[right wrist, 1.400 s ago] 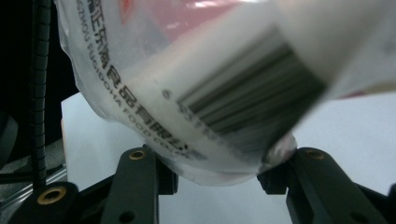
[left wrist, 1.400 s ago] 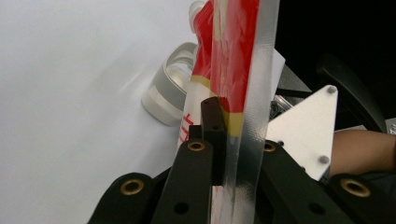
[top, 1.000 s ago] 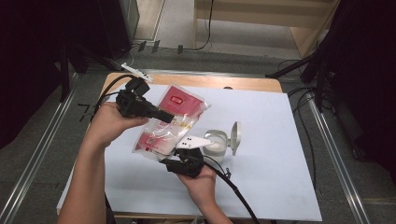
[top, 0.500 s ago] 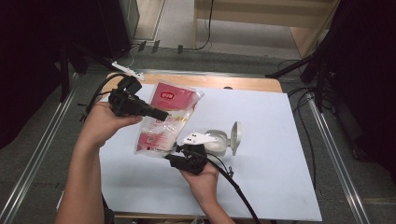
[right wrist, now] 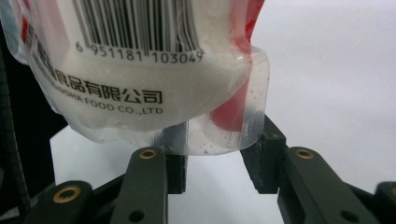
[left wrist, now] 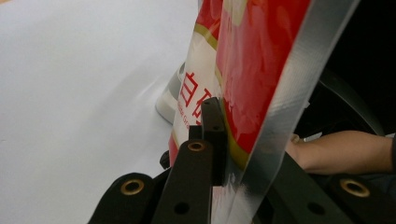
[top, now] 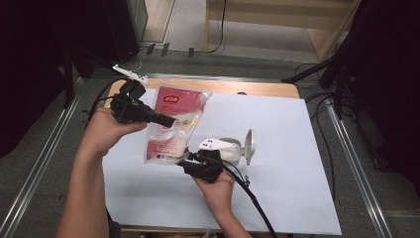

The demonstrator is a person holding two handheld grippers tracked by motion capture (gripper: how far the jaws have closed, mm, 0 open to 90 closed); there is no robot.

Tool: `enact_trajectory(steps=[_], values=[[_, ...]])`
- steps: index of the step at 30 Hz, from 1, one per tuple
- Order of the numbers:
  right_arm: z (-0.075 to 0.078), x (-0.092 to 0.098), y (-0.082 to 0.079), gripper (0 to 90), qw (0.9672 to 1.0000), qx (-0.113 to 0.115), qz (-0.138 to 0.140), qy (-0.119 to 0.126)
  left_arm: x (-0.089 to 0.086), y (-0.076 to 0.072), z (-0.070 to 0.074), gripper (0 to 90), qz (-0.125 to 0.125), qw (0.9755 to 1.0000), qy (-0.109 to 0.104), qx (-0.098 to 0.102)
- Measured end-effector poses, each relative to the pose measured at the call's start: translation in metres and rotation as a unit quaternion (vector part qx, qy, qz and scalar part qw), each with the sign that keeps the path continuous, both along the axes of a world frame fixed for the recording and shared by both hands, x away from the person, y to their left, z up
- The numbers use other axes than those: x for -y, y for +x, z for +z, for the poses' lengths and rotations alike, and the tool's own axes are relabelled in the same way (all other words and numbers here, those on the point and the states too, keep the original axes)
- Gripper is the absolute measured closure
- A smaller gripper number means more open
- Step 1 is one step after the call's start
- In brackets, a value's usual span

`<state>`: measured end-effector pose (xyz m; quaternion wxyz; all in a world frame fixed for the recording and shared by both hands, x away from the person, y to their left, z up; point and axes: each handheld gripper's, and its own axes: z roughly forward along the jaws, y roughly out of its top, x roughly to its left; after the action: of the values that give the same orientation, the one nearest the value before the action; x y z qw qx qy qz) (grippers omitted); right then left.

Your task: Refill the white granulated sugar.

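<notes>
Red-and-white pouch [top: 171, 124] held up off the white sheet [top: 297, 163], at the left half of the table, long axis running from the far red-labelled top edge down toward the person and the near clear-sealed bottom. Tilted slightly — top leaning to the far right, bottom nearer the person. In the right gripper view, barcode side facing that camera, white grainy filling bulging above the bottom seal.

Left gripper [top: 168, 120] coming in from the left, jaws clamped flat on the pouch's side seal around mid-height; in the left gripper view, black pads [left wrist: 212, 135] pressed tight against the foil edge. Right gripper [top: 190, 159] below, at the pouch's lower corner — jaws part-way apart and just been closing, the clear bottom seal between them and touching the pads, firm pressing not clear.

Just to the right of the pouch's lower end, a clear jar [top: 230, 148] lying on its side on the sheet, white hinged lid [top: 250, 146] swung open to the right. Wooden table edge [top: 257, 88] beyond the sheet; black cable [top: 252, 198] trailing back from the right gripper.
</notes>
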<state>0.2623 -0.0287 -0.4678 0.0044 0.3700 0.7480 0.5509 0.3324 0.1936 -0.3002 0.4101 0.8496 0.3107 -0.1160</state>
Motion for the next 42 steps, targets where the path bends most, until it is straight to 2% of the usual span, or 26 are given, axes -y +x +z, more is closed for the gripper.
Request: enact_trajectory(steps=[3,8,14,17,20,21,22,27,29,33,34,38,39,40,42], values=[[0.0,0.0,0.0,63.7,0.9999,0.003,0.007,-0.007,0.0,0.0,0.001,90.0,0.012,0.9999,0.0,0.003],[0.005,0.001,-0.001,63.2,0.9997,0.011,0.016,-0.017,-0.004,0.001,0.003,90.0,0.023,0.9996,-0.013,0.009],[0.01,0.001,-0.004,62.8,0.9986,0.01,0.046,-0.024,-0.012,0.003,0.003,90.0,0.057,0.9978,0.012,0.033],[0.012,0.002,-0.006,62.5,0.9967,0.02,0.062,-0.048,-0.019,0.004,0.001,90.0,0.068,0.9973,0.005,0.026],[0.011,0.005,-0.007,61.3,0.9958,0.012,0.08,-0.043,-0.023,0.006,0.0,90.0,0.074,0.9969,-0.002,0.025],[0.01,0.006,-0.007,60.3,0.9953,0.016,0.085,-0.044,-0.023,0.006,0.0,90.0,0.077,0.9967,-0.005,0.026],[0.01,0.007,-0.007,60.0,0.9946,0.016,0.09,-0.049,-0.023,0.006,-0.001,90.0,0.076,0.9966,-0.002,0.033],[0.012,0.014,-0.007,57.1,0.9921,0.021,0.113,-0.051,-0.023,0.006,-0.001,90.0,0.087,0.9955,0.002,0.037],[0.013,0.018,-0.006,54.4,0.9916,0.015,0.119,-0.048,-0.024,0.007,0.0,90.0,0.086,0.995,0.006,0.051],[0.013,0.024,-0.008,52.8,0.9904,0.016,0.126,-0.053,-0.024,0.008,-0.002,90.0,0.09,0.9946,0.002,0.052],[0.014,0.026,-0.008,52.6,0.9902,0.013,0.129,-0.052,-0.025,0.009,-0.003,90.0,0.09,0.9941,0.009,0.059],[0.017,0.033,-0.012,52.0,0.9866,0.032,0.144,-0.07,-0.024,0.012,-0.008,90.0,0.099,0.9936,0.009,0.054],[0.018,0.034,-0.013,51.8,0.9859,0.032,0.149,-0.07,-0.024,0.013,-0.01,90.0,0.102,0.9926,0.018,0.063],[0.019,0.036,-0.014,51.6,0.9849,0.034,0.155,-0.069,-0.025,0.014,-0.012,90.0,0.1,0.9926,0.018,0.066],[0.02,0.039,-0.015,51.8,0.9832,0.037,0.164,-0.07,-0.024,0.016,-0.016,90.0,0.102,0.9926,0.018,0.064]])
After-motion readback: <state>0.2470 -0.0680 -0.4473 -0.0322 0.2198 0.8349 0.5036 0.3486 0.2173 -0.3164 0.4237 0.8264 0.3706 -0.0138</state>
